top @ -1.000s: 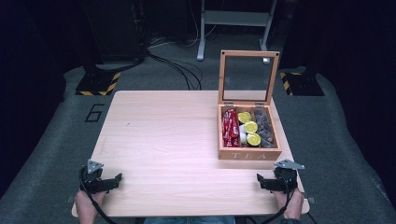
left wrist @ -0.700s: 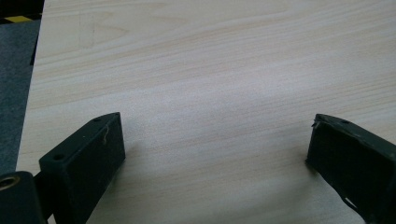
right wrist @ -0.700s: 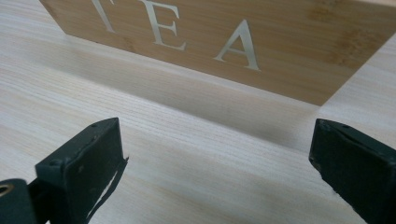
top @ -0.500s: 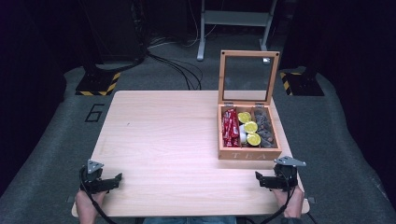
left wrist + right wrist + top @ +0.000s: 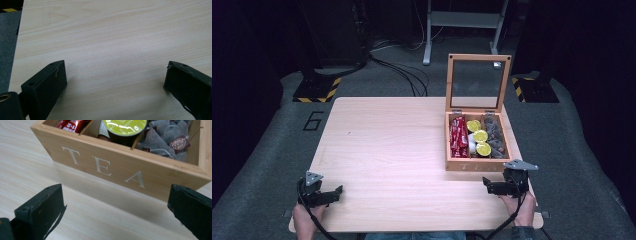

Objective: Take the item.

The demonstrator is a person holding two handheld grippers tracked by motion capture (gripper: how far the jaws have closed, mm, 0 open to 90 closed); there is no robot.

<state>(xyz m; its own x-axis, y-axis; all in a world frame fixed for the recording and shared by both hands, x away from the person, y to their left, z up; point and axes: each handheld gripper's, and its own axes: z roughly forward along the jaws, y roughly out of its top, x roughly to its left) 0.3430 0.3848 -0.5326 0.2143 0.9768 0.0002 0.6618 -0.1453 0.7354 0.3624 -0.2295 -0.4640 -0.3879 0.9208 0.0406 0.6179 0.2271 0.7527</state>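
- The left gripper (image 5: 337,190) rests low at the near left corner of the light wooden table (image 5: 387,150), held by a hand (image 5: 304,216) that comes in from the bottom edge.
- In the left gripper view its 2 black jaws stand wide apart over bare wood, with nothing between them.
- A wooden tea box (image 5: 477,163) sits on the right half of the table, its glass-paned lid (image 5: 478,82) standing upright at the back.
- Inside, 3 compartments run left to right: red sachets (image 5: 458,137), yellow-lidded capsules (image 5: 480,135), grey tea bags (image 5: 494,137).
- The right gripper (image 5: 488,186) lies just in front of the box's near right corner.
- In the right gripper view its jaws are spread wide and empty, facing the box front lettered "TEA" (image 5: 105,165).
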